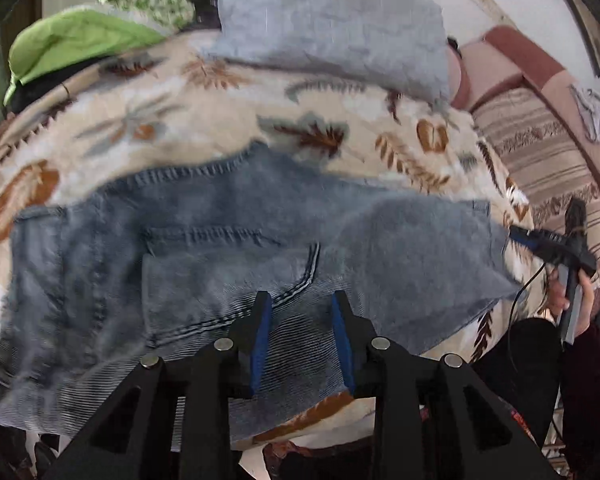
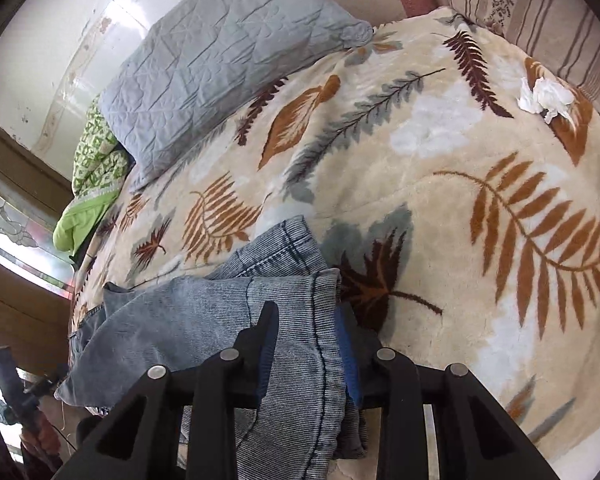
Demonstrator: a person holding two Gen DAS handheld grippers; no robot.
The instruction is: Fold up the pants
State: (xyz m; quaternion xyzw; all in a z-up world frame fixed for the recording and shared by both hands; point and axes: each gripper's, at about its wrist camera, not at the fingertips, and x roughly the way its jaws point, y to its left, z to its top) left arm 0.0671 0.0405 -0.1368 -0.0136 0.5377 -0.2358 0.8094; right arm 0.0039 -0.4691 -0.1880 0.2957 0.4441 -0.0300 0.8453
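Observation:
Blue denim pants (image 1: 188, 248) lie partly folded on a bed with a leaf-print blanket (image 1: 220, 92). In the left wrist view my left gripper (image 1: 300, 300) hovers open over the pants near a back pocket, with nothing between its blue pads (image 1: 260, 332). My right gripper (image 1: 516, 236) shows at the right edge of the pants, held by a hand. In the right wrist view the right gripper (image 2: 306, 312) has the hem end of the pants (image 2: 292, 344) between its fingers, the cloth bunched there.
A grey quilted pillow (image 2: 220, 56) and green bedding (image 2: 96, 176) lie at the head of the bed. A crumpled white tissue (image 2: 544, 96) lies on the blanket (image 2: 460, 160). A striped sofa cushion (image 1: 540, 152) stands beside the bed.

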